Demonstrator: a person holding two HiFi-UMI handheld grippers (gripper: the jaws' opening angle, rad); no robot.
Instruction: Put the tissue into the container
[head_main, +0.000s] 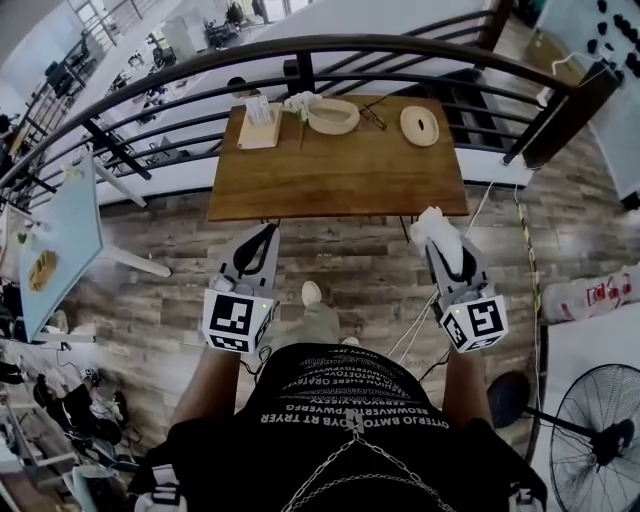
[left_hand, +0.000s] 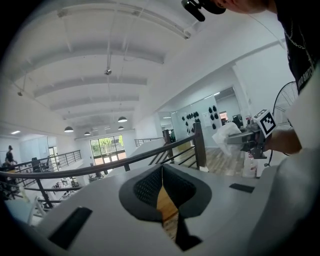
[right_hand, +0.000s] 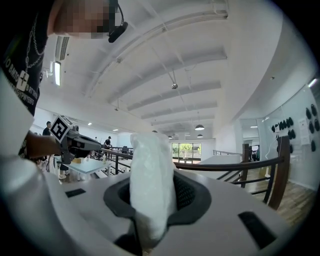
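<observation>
My right gripper (head_main: 434, 238) is shut on a crumpled white tissue (head_main: 438, 224), which stands up between the jaws in the right gripper view (right_hand: 150, 185). It hangs over the floor, short of the wooden table (head_main: 340, 185). A round beige container (head_main: 333, 116) sits at the table's far edge. My left gripper (head_main: 271, 230) is shut with nothing in it, also in front of the table; its jaws (left_hand: 162, 167) meet in a thin slit. The left gripper view also shows the tissue (left_hand: 225, 137) off to the right.
On the table stand a wooden holder with white tissues (head_main: 258, 125), a round lid (head_main: 419, 126) and a pair of glasses (head_main: 373, 116). A dark curved railing (head_main: 300, 50) runs behind the table. A light blue table (head_main: 60, 235) stands at left, a fan (head_main: 598, 440) at bottom right.
</observation>
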